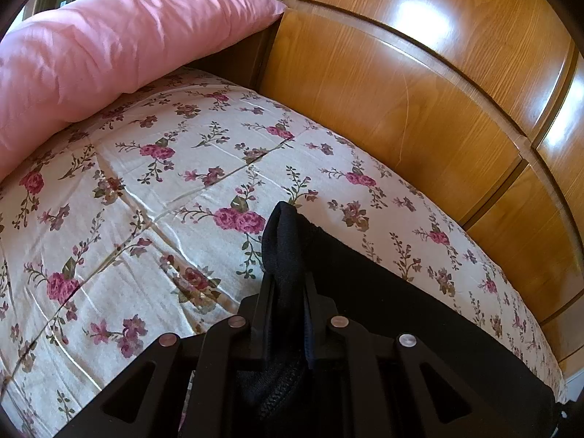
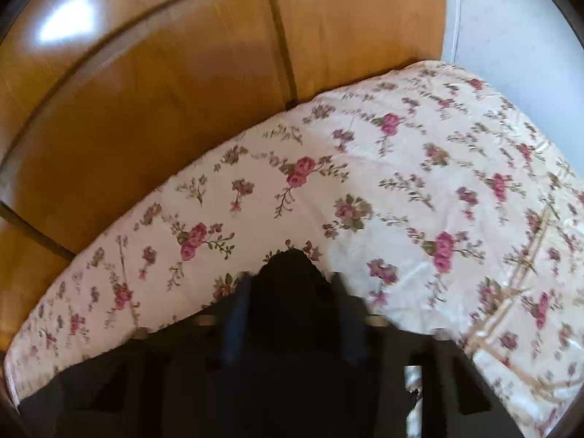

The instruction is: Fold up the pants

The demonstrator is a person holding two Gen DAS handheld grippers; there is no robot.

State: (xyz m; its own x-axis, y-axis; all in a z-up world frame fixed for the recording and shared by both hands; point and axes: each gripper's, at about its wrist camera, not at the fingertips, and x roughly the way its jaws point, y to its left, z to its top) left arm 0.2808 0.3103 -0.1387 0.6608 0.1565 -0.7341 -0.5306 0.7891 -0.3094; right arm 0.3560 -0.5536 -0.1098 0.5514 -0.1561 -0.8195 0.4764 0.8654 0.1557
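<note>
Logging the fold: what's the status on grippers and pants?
Left gripper shut on pants. Right gripper: black cloth between jaws, blurred, grip unclear. Pillow far off, nothing in the way.

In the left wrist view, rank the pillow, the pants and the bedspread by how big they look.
1. Bedspread: fills most of the frame.
2 and 3. Pillow and pants: they look alike in area. The pants lie nearest the camera, partly behind the left gripper, so I will not rank them.
</note>
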